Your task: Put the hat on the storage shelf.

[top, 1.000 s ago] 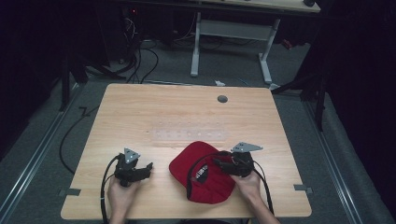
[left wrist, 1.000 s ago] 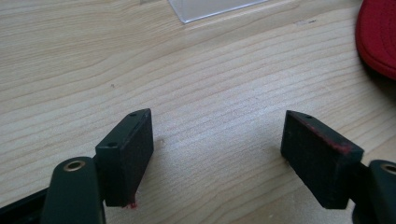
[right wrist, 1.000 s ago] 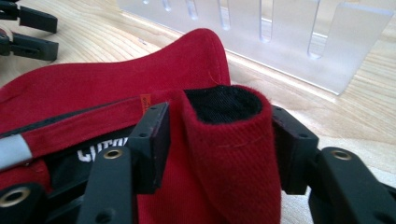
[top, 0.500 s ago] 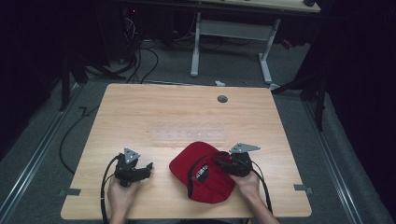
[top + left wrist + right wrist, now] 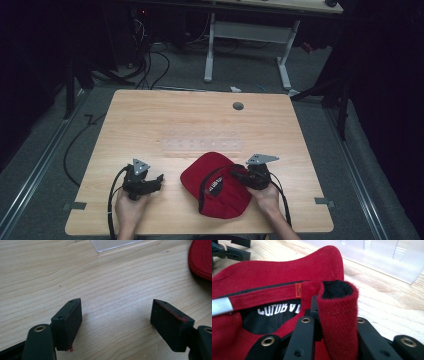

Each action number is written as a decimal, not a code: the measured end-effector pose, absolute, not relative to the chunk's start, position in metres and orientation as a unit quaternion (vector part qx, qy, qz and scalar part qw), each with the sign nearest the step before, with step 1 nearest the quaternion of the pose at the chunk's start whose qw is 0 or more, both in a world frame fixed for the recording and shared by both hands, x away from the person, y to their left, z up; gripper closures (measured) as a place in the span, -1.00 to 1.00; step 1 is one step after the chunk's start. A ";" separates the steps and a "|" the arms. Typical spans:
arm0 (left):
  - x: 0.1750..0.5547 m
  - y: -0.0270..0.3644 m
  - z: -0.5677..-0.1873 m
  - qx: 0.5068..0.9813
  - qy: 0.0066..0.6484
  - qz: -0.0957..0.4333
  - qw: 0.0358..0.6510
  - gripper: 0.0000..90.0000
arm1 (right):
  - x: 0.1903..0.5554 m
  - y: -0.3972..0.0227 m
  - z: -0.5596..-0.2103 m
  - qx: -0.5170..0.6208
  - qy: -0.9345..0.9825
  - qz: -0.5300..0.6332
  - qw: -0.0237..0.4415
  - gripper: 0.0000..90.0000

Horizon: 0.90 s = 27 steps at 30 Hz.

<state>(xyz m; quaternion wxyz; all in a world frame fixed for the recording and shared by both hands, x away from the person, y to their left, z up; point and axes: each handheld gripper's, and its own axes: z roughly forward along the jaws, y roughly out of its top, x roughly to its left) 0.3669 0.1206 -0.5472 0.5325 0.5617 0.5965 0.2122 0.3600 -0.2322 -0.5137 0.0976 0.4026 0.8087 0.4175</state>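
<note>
Red cap (image 5: 220,185) lies upside down on the near half of the wooden table (image 5: 200,125), a little right of centre, its dark lining with white lettering facing up and its brim toward the left. Right gripper (image 5: 239,175) sits at the cap's right edge; its jaws have just been closing and now pinch a fold of the red fabric, which in the right gripper view (image 5: 334,322) rises as a doubled-over flap between the two black jaws, the pads pressing on it from both sides. An orange tag (image 5: 298,290) is sewn to the band just left of that fold. Left gripper (image 5: 157,180) rests on the table well apart from the cap, to its left, held by the person's left hand (image 5: 131,207); in the left gripper view (image 5: 117,325) its jaws stand wide with nothing but bare wood between them, and the cap's brim (image 5: 201,258) shows at the upper right corner. Beyond the cap, toward the middle of the table, lies a clear plastic rack (image 5: 202,146), close to the cap's far edge. A small grey grommet (image 5: 238,106) sits near the table's far side.
</note>
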 end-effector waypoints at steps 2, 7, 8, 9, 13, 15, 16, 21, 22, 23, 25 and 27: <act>0.367 0.121 -0.547 0.562 0.596 0.212 0.532 -0.43 | 0.360 -0.232 -0.513 0.403 0.807 0.422 0.093 0.81; 0.367 0.121 -0.547 0.562 0.596 0.213 0.532 -0.43 | 0.359 -0.234 -0.511 0.405 0.801 0.432 0.083 0.83; 0.367 0.121 -0.547 0.562 0.596 0.213 0.532 -0.43 | 0.359 -0.234 -0.511 0.407 0.800 0.434 0.079 0.83; 0.367 0.121 -0.547 0.562 0.596 0.213 0.532 -0.43 | 0.360 -0.235 -0.511 0.408 0.798 0.436 0.078 0.84; 0.367 0.121 -0.547 0.562 0.596 0.213 0.532 -0.43 | 0.359 -0.237 -0.509 0.415 0.791 0.444 0.073 0.85; 0.367 0.120 -0.547 0.562 0.597 0.213 0.532 -0.43 | 0.358 -0.238 -0.506 0.415 0.790 0.445 0.074 0.86; 0.367 0.120 -0.547 0.562 0.596 0.213 0.532 -0.43 | 0.358 -0.238 -0.505 0.416 0.789 0.446 0.073 0.86; 0.367 0.120 -0.547 0.562 0.596 0.213 0.532 -0.43 | 0.356 -0.239 -0.500 0.414 0.790 0.446 0.076 0.86; 0.367 0.120 -0.547 0.562 0.596 0.213 0.532 -0.43 | 0.355 -0.238 -0.498 0.413 0.791 0.446 0.077 0.86; 0.367 0.120 -0.547 0.563 0.596 0.213 0.532 -0.43 | 0.355 -0.238 -0.497 0.410 0.791 0.447 0.079 0.86; 0.367 0.120 -0.547 0.563 0.595 0.212 0.533 -0.43 | 0.354 -0.238 -0.493 0.410 0.791 0.447 0.082 0.86; 0.367 0.120 -0.547 0.563 0.595 0.212 0.532 -0.43 | 0.353 -0.239 -0.489 0.408 0.791 0.449 0.085 0.86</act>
